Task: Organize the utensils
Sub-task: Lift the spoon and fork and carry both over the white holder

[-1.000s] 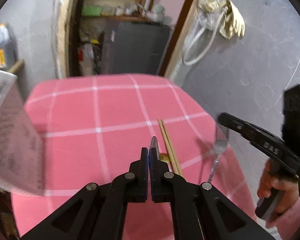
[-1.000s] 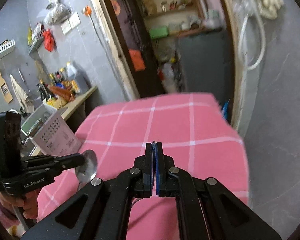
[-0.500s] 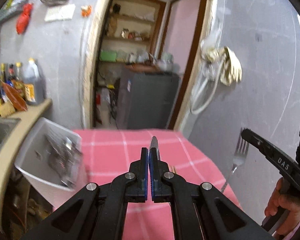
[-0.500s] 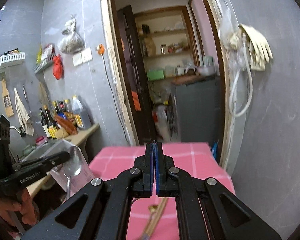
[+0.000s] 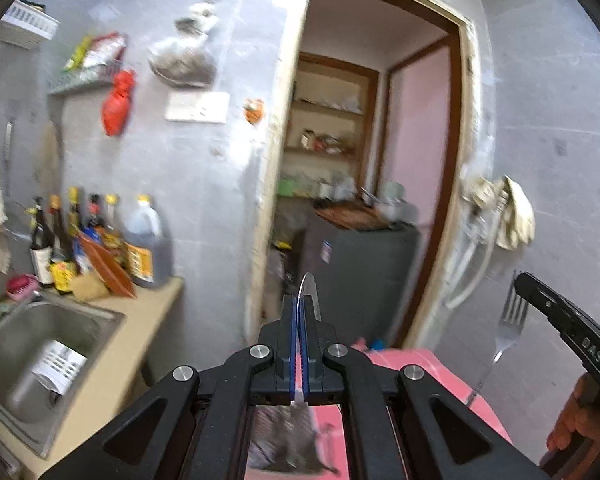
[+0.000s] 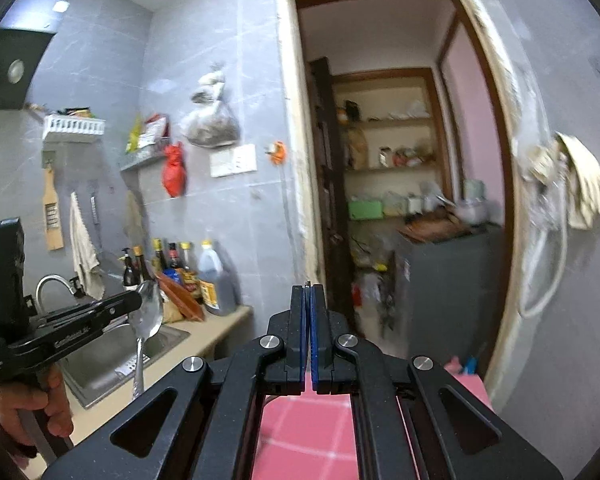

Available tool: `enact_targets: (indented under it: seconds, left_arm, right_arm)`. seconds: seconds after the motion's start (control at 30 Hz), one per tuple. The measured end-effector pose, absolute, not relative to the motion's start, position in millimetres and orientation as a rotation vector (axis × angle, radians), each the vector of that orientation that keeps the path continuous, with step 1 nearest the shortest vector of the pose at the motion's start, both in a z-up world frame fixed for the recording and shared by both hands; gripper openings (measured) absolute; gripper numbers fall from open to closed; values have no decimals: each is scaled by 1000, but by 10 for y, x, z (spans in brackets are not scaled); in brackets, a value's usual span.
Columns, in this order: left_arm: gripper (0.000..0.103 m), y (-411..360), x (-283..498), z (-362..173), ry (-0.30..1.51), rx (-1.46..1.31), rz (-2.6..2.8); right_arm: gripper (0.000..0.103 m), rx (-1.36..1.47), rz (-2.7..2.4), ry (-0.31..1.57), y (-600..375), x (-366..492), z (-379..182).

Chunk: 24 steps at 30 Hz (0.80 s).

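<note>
Our left tool (image 5: 299,344) pinches a spoon (image 6: 148,314), our right tool (image 6: 308,340) a fork (image 5: 510,320) (thin grips), so either could slip.

Taking the sink (image 5: 40,344) as landmark: its basin lies open from above, with only a white card-like piece (image 5: 62,364) on its floor. Behind it a tap (image 6: 54,284) arches over the rim, and at its far corner a row of bottles (image 5: 96,236) crowds the beige surface (image 5: 140,344) against the wall. The strip of surface between the sink and the pink-clothed table (image 6: 300,428) is bare. Beyond the bottles, the doorway (image 6: 400,200) is open, with a grey cabinet (image 6: 452,292) inside it.
</note>
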<state>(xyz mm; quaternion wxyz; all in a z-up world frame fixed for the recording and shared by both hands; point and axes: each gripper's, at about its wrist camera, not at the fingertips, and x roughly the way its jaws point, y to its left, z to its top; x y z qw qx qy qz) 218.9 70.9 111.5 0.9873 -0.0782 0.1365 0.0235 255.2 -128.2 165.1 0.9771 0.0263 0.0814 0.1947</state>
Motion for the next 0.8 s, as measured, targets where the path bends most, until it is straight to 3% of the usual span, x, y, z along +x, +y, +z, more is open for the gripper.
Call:
enact_targets:
  seconds: [0.37,0.8]
  left_arm:
    - [2,903,2325,1055,175,-55,231]
    - [2,764,2275,413,42,31,279]
  right_arm:
    - [2,12,393,107,-741,2615,1618]
    - [2,-89,322,32,-299,2626,1090]
